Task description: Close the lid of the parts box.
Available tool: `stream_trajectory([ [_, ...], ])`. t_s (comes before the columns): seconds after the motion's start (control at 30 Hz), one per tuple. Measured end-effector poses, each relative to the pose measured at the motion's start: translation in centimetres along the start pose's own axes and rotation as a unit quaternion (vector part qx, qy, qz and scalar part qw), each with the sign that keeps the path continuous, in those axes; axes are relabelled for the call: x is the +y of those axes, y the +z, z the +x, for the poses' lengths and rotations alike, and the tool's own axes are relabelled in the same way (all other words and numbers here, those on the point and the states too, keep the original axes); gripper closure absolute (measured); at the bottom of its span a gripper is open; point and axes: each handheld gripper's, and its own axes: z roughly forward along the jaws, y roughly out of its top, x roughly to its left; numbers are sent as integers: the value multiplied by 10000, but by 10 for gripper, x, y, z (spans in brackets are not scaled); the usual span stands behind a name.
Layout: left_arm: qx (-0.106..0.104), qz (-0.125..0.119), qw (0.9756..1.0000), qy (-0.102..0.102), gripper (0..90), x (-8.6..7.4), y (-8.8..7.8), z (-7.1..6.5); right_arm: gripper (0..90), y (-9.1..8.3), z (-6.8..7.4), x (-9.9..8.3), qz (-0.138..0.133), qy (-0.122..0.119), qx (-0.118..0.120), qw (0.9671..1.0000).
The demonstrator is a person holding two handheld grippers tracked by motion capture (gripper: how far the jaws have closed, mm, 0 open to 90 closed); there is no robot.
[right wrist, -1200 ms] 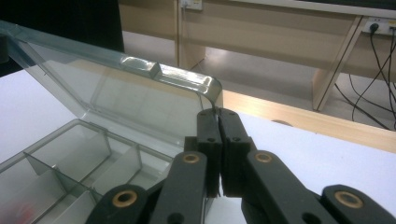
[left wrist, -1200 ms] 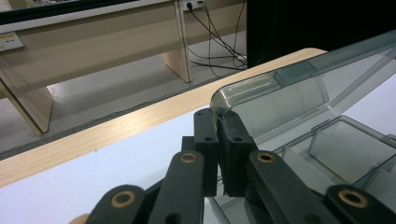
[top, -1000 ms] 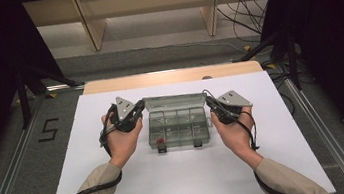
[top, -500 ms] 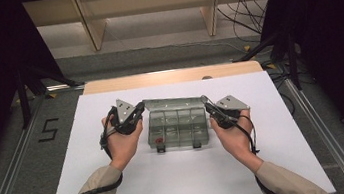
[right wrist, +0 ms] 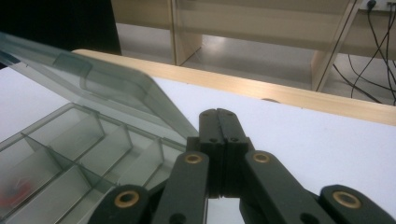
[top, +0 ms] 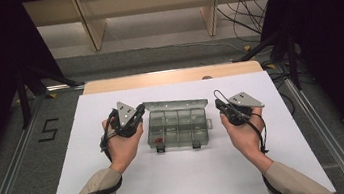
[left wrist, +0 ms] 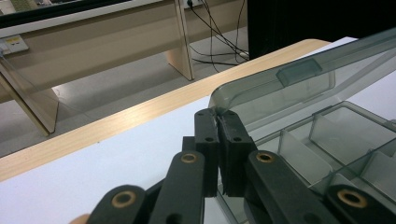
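While I'm keeping both the left gripper (top: 138, 115) and right gripper (top: 218, 105) pressed together, empty, flanking the compartment box (top: 178, 128) mid-table, its half-raised lid (left wrist: 299, 86) is risking dropping shut

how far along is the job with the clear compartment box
Done: the lid of the compartment box stands raised. In hand: the left gripper is shut at the lid's corner, whether pinching it is unclear; the right gripper is shut beside the box. Left: likely handling the small red item inside.
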Motion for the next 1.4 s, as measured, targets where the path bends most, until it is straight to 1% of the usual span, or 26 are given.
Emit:
stream_trajectory([
  [0.07, -23, 7, 10000, -11, 871, -1, -1, -1, 900, 0, -1, 1, -63, -24, -7, 10000],
  [0.1, -26, 5, 10000, -7, 871, -1, -1, -1, 900, -1, -1, 1, -4, -11, 36, 10000],
  [0.13, -20, 8, 10000, 16, 871, -2, -2, -1, 900, -1, -1, 2, 8, 22, 1, 10000],
  [0.2, -49, 21, 10000, 3, 871, -3, -3, -1, 899, -1, 0, 2, 0, 29, 8, 10000],
  [0.23, -10, 14, 10000, 30, 871, -3, -3, -1, 899, 0, 0, 2, -23, 52, 44, 10000],
  [0.27, -40, 19, 10000, -22, 870, -4, -4, -2, 898, 0, -1, 2, -60, 3, 16, 10000],
  [0.33, -70, 31, 10000, -44, 870, -5, -5, -3, 896, 0, -1, 2, -58, 3, -16, 10000],
  [0.37, -37, 29, 10000, 14, 870, -5, -5, -2, 896, 0, 0, 2, -54, 69, 28, 10000],
  [0.4, -70, 39, 10000, -23, 870, -6, -5, -3, 896, 0, 0, 3, -86, 56, 18, 9999],
  [0.43, -72, 50, 10000, -2, 870, -7, -6, -3, 895, 0, 0, 3, -64, 57, 48, 10000],
  [0.47, -76, 64, 10000, 11, 870, -7, -6, -3, 895, 0, 0, 4, -67, 32, -43, 10000],
  [0.5, -76, 60, 10000, 7, 870, -8, -7, -4, 894, -1, -1, 5, -57, 13, 13, 10000],
  [0.57, -85, 62, 9999, 18, 870, -8, -7, -4, 894, 0, 0, 5, -120, 74, 33, 9999],
  [0.6, -94, 72, 9999, 23, 870, -9, -8, -4, 894, -1, 0, 6, -85, 82, 27, 9999],
  [0.7, -107, 93, 9999, 44, 870, -10, -9, -4, 893, 0, -1, 6, -153, 9, -13, 9999],
  [0.73, -65, 94, 9999, 107, 869, -10, -10, -4, 892, 0, -1, 6, -157, 18, 1, 9999],
  [0.8, -123, 99, 9999, 44, 868, -11, -10, -5, 888, -1, -1, 6, -175, 34, 18, 9998],
  [0.83, -125, 108, 9998, 60, 868, -11, -10, -5, 888, -1, -2, 6, -176, 24, -8, 9998],
  [0.9, -136, 124, 9998, 67, 866, -11, -10, -5, 886, -1, -2, 7, -166, 31, 53, 9998],
  [0.97, -150, 134, 9998, 69, 865, -12, -11, -5, 883, -2, -2, 8, -167, 15, 53, 9998],
  [1.0, -167, 152, 9997, 79, 865, -12, -11, -5, 880, -1, -2, 8, -179, -16, -4, 9998],
  [1.03, -169, 149, 9997, 74, 864, -13, -12, -5, 878, -1, -2, 8, -179, -13, 4, 9998],
  [1.07, -141, 157, 9997, 124, 863, -13, -12, -4, 874, -1, -3, 8, -181, -13, 4, 9998],
  [1.2, -236, 178, 9995, 73, 855, -14, -13, -5, 861, -1, -2, 9, -163, -26, -34, 9999],
  [1.27, -260, 185, 9995, 75, 850, -15, -13, -5, 852, -1, -2, 9, -189, 29, 41, 9998],
  [1.4, -297, 214, 9993, 118, 822, -15, -14, -6, 833, -2, -2, 10, -215, 21, 29, 9998],
])
